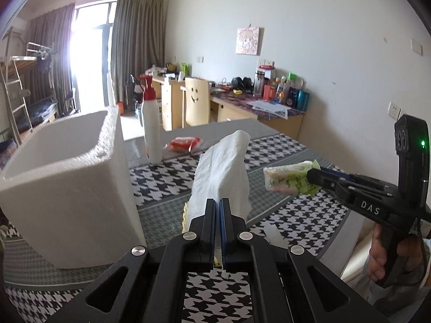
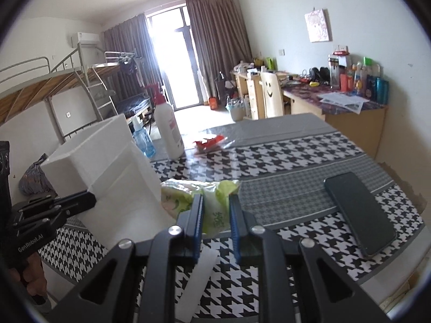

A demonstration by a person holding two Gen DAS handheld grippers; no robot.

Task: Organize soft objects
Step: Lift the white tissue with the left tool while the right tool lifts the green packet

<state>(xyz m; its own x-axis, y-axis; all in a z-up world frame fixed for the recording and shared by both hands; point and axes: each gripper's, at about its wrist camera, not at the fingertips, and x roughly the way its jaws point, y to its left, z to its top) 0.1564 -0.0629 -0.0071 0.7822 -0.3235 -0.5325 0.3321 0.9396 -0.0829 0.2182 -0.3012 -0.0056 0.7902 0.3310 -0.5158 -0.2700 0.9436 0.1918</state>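
The left gripper clamps a white tissue above the table; the right gripper grips a green pack. A foam box stands left; a bottle and red packet lie beyond, a phone right.

L gripper fingers clamped tight; R gripper fingers pinched narrow.
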